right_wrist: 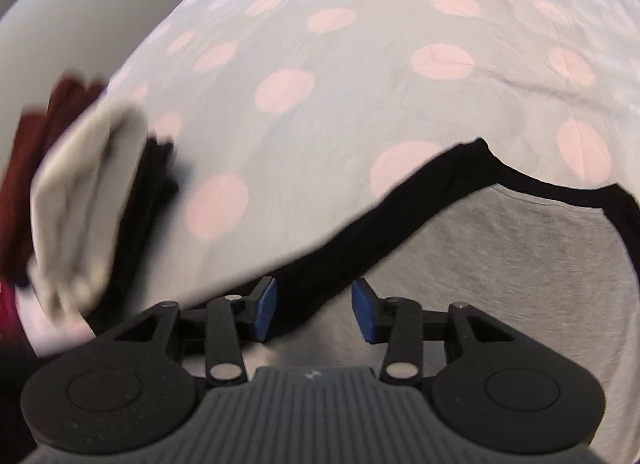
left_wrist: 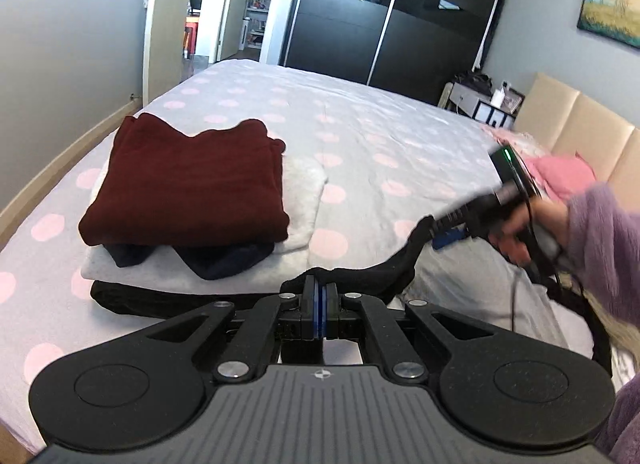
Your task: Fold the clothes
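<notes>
A grey shirt with black sleeves and collar (right_wrist: 500, 260) lies on the bed. My left gripper (left_wrist: 320, 296) is shut on its black edge (left_wrist: 360, 278). My right gripper (right_wrist: 314, 310) is open, its blue pads (right_wrist: 266, 308) astride the black sleeve (right_wrist: 400, 216) and just above the cloth; in the left wrist view it (left_wrist: 444, 234) hovers at the sleeve's far end. A stack of folded clothes, maroon (left_wrist: 188, 184) on top of navy and white pieces, sits to the left and shows blurred in the right wrist view (right_wrist: 76, 200).
The bed has a grey cover with pink dots (left_wrist: 360, 136). Pink bedding (left_wrist: 560, 176) and a beige headboard (left_wrist: 592, 136) are at the right. A dark wardrobe (left_wrist: 392, 16), an open door (left_wrist: 168, 16) and a bedside table (left_wrist: 480, 100) stand beyond.
</notes>
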Demonstrator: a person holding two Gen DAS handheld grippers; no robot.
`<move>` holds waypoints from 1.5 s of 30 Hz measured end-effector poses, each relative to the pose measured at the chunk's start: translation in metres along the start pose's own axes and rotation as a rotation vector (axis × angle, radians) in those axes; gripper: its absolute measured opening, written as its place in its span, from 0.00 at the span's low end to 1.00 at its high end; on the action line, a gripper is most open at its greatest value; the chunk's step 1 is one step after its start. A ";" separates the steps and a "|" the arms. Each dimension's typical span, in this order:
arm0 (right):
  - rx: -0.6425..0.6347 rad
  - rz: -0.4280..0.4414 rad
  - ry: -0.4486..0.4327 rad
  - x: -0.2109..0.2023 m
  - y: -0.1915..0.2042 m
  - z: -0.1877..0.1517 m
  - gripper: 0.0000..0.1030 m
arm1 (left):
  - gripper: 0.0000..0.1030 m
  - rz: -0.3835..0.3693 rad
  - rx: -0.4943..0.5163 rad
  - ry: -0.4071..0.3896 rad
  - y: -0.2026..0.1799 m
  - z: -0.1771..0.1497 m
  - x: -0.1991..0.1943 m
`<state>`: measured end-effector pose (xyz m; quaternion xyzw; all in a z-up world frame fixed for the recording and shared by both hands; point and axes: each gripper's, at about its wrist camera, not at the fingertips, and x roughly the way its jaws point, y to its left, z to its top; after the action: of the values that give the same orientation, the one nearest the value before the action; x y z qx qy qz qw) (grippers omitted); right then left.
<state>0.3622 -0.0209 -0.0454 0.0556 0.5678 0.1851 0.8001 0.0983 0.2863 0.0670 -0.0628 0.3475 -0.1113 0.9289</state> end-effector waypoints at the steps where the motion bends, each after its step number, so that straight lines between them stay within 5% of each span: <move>1: 0.030 0.002 0.005 0.002 0.001 0.006 0.51 | 0.00 0.002 0.007 0.005 -0.001 0.000 0.001; 6: 0.153 -0.009 0.073 0.028 0.005 0.022 0.47 | 0.00 -0.011 0.008 -0.001 -0.003 0.004 0.001; 8: 0.164 -0.002 0.078 0.036 0.008 0.022 0.37 | 0.00 -0.016 0.006 -0.001 -0.002 0.004 -0.001; 10: 0.157 -0.005 0.064 0.037 0.011 0.021 0.05 | 0.00 -0.015 0.009 0.002 -0.003 0.004 -0.001; 15: 0.163 0.034 0.005 0.008 0.002 0.020 0.04 | 0.00 -0.040 0.031 0.004 -0.010 0.003 -0.004; 23: 0.197 0.080 -0.044 -0.040 -0.040 -0.012 0.04 | 0.00 -0.208 0.139 0.037 -0.060 -0.025 -0.030; 29: 0.225 0.075 -0.023 -0.039 -0.074 -0.055 0.04 | 0.00 -0.277 0.226 0.181 -0.108 -0.069 -0.025; 33: 0.247 0.072 -0.001 -0.020 -0.095 -0.082 0.04 | 0.00 -0.240 0.306 0.288 -0.141 -0.107 -0.002; 38: 0.230 0.043 -0.022 -0.010 -0.104 -0.104 0.20 | 0.01 -0.252 0.389 0.369 -0.172 -0.146 0.014; 43: 0.176 0.037 -0.050 -0.037 -0.094 -0.129 0.28 | 0.21 -0.310 0.428 0.481 -0.188 -0.181 0.020; 45: 0.168 0.069 -0.055 -0.051 -0.088 -0.147 0.29 | 0.22 -0.314 0.428 0.492 -0.188 -0.187 0.017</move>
<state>0.2312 -0.1389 -0.0779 0.1470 0.5570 0.1629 0.8010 -0.0430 0.0925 -0.0471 0.1089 0.5156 -0.3347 0.7812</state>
